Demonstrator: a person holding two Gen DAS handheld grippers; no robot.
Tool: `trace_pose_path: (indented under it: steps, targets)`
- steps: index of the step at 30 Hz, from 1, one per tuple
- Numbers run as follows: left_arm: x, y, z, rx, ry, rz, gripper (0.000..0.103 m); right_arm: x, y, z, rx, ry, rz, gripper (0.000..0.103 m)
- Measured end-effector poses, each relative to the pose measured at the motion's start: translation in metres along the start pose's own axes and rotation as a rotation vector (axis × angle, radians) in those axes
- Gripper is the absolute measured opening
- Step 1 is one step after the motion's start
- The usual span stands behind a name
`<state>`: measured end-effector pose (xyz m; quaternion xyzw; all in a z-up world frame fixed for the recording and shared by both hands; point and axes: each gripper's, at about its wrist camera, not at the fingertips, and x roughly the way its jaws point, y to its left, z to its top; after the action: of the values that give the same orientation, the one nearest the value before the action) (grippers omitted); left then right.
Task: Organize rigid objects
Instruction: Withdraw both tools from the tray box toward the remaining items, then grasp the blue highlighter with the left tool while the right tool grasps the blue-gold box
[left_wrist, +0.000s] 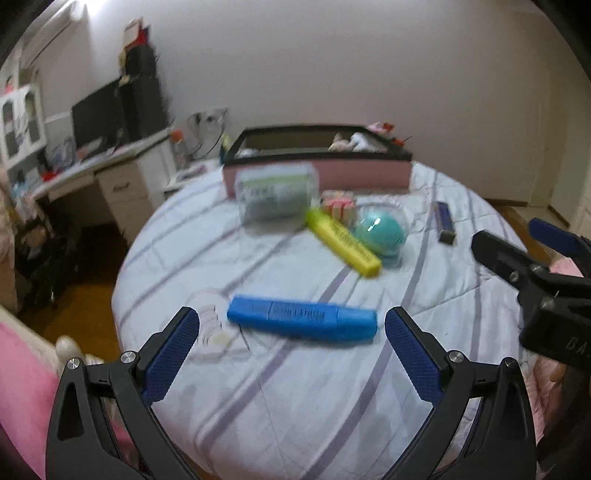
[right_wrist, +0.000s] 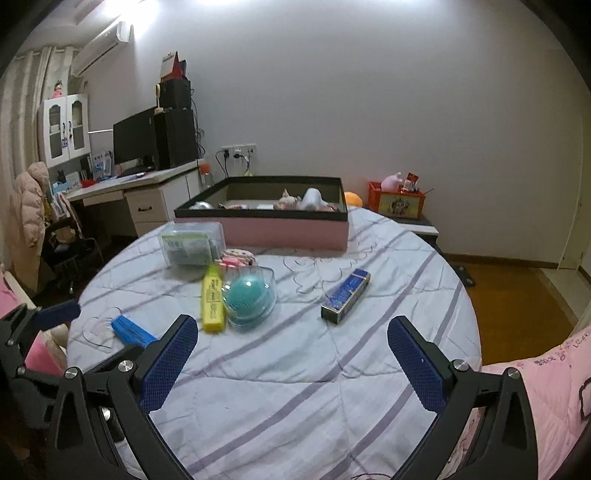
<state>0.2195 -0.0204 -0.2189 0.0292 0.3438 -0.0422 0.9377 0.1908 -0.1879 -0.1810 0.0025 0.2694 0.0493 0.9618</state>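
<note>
Since both grippers carry nothing, sorting looks barely begun. Left gripper (left_wrist: 291, 328) is spread wide with the blue marker (left_wrist: 301, 320) lying crosswise just ahead of its tips, likely the next pick. Right gripper (right_wrist: 291, 334) is also wide, hovering over the striped bedspread (right_wrist: 295, 387). Yellow marker (right_wrist: 212, 297), teal ball in clear case (right_wrist: 249, 297) and small blue box (right_wrist: 345, 291) lie loose near the pink box (right_wrist: 266, 212), probably the drop-off, which already holds some toys.

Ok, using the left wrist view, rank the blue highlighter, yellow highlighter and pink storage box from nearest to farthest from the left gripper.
1. blue highlighter: lying crosswise just beyond the open left gripper.
2. yellow highlighter: mid-bed, slightly right, beside the teal ball.
3. pink storage box: at the far edge of the bed.
</note>
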Motion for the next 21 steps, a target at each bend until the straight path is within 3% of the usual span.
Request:
trace_pose_path:
  steps: [7, 12, 16, 18, 21]
  targets:
    - [0.018, -0.015, -0.002, -0.076, 0.09, -0.03, 0.102, 0.007, -0.013, 0.0, 0.018, 0.02, -0.01, 0.103]
    - [0.035, -0.016, -0.004, -0.188, 0.161, -0.025, 0.102, 0.014, -0.022, 0.0, 0.024, 0.033, -0.011, 0.103]
    - [0.038, -0.012, -0.001, -0.218, 0.153, -0.004, 0.102, 0.024, -0.029, -0.001, 0.033, 0.051, -0.006, 0.103]
    - [0.044, -0.009, 0.003, -0.209, 0.153, -0.018, 0.098, 0.028, -0.033, -0.001, 0.041, 0.057, -0.001, 0.103]
    - [0.049, -0.008, 0.007, -0.139, 0.154, -0.003, 0.083, 0.034, -0.036, 0.0, 0.049, 0.064, 0.006, 0.103]
